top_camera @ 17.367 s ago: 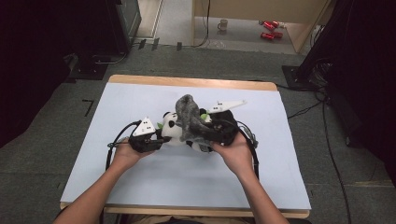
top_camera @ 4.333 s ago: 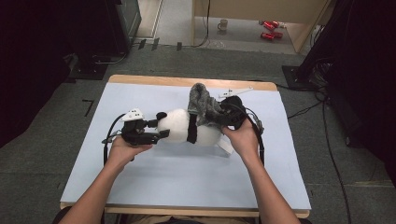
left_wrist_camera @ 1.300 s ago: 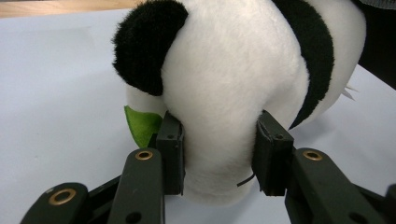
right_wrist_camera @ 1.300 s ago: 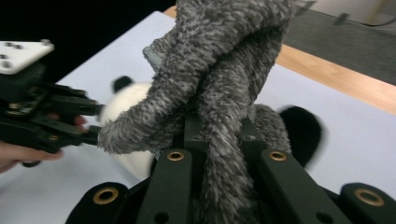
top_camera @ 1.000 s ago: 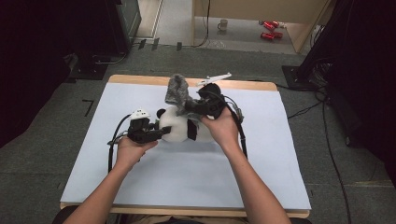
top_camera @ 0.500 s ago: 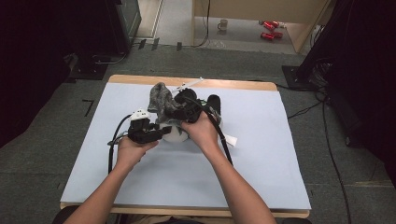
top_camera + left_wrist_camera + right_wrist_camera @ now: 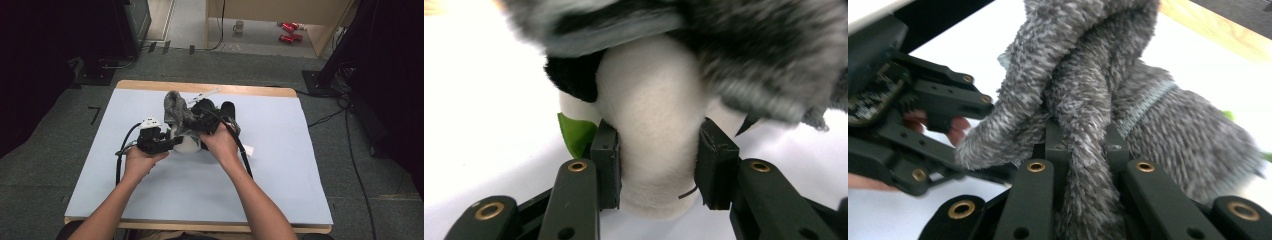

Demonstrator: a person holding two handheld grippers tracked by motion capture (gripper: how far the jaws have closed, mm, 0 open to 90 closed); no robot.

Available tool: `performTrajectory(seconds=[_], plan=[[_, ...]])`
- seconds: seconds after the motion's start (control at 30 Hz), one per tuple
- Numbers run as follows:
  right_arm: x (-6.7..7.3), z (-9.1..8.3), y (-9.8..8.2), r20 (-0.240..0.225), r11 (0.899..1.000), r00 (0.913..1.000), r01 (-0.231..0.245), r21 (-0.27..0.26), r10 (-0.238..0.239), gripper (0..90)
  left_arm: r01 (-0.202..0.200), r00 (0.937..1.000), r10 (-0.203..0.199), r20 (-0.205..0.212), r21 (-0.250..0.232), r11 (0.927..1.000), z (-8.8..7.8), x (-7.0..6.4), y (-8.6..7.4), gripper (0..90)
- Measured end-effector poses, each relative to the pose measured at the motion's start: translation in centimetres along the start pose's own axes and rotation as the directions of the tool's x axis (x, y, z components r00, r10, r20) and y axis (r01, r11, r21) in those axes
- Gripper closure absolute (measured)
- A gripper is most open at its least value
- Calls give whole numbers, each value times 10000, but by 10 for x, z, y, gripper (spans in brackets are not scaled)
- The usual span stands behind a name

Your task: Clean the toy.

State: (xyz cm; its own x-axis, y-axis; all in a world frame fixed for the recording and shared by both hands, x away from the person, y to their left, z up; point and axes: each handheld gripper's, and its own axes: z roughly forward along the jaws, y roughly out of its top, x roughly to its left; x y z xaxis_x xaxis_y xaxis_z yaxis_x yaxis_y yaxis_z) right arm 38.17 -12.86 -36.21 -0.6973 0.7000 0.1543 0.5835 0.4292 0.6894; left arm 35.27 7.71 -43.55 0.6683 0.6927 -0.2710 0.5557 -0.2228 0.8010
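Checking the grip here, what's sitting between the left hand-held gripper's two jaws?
In the left gripper view, the left hand-held gripper has the plush toy's white body pinched between its jaws, pads touching both sides.

A lab or recording studio — not a home.

I sit at a table (image 7: 280, 200) with a pale blue top and a bare wooden edge, set on grey carpet (image 7: 45, 165). Black curtains (image 7: 45, 60) close off both sides. Black cables (image 7: 350, 145) run loose over the floor on my right, toward a black stand base (image 7: 320, 82). Beyond the table's far edge stands a plain wooden unit (image 7: 270, 10) — under it a mug (image 7: 239, 26) and red cans (image 7: 287, 31) on the floor.
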Motion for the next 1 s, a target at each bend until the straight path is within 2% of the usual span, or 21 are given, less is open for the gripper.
performTrajectory(seconds=[0.17, 0.2, 0.27, 0.33, 0.5, 0.6, 0.9, 1.0], plan=[[-18, -14, -9, 562, 9995, 9980, -283, 112, 276, 804, 140, 9999, -140, 8, 7, 9999, 0, 3, 0, 605], [-22, -16, -11, 569, 9993, 9978, -348, 96, 342, 804, 90, 10000, -90, 23, -21, 10000, 0, 2, 0, 605], [-32, -23, -17, 338, 9969, 9964, -779, -44, 780, 804, -36, 10000, 36, 2, -60, 10000, 1, 1, 0, 604], [-36, -27, -20, 296, 9957, 9953, -915, -111, 918, 804, -142, 9999, 142, -47, -65, 9999, 1, -1, 0, 604], [-41, -37, -24, 367, 9956, 9952, -898, -270, 908, 803, -224, 9997, 224, -32, -70, 9997, 1, 0, 0, 604], [-46, -44, -28, 415, 9938, 9935, -1040, -393, 1056, 802, -267, 9996, 267, -35, -41, 9996, 1, -1, 0, 604], [-67, -68, -41, 776, 9847, 9835, -1581, -735, 1636, 802, -167, 9999, 167, -41, 7, 9999, 1, 2, 0, 602], [-74, -74, -47, 877, 9812, 9793, -1752, -811, 1822, 801, -17, 10000, 17, 40, 43, 10000, 1, 2, 1, 604]])
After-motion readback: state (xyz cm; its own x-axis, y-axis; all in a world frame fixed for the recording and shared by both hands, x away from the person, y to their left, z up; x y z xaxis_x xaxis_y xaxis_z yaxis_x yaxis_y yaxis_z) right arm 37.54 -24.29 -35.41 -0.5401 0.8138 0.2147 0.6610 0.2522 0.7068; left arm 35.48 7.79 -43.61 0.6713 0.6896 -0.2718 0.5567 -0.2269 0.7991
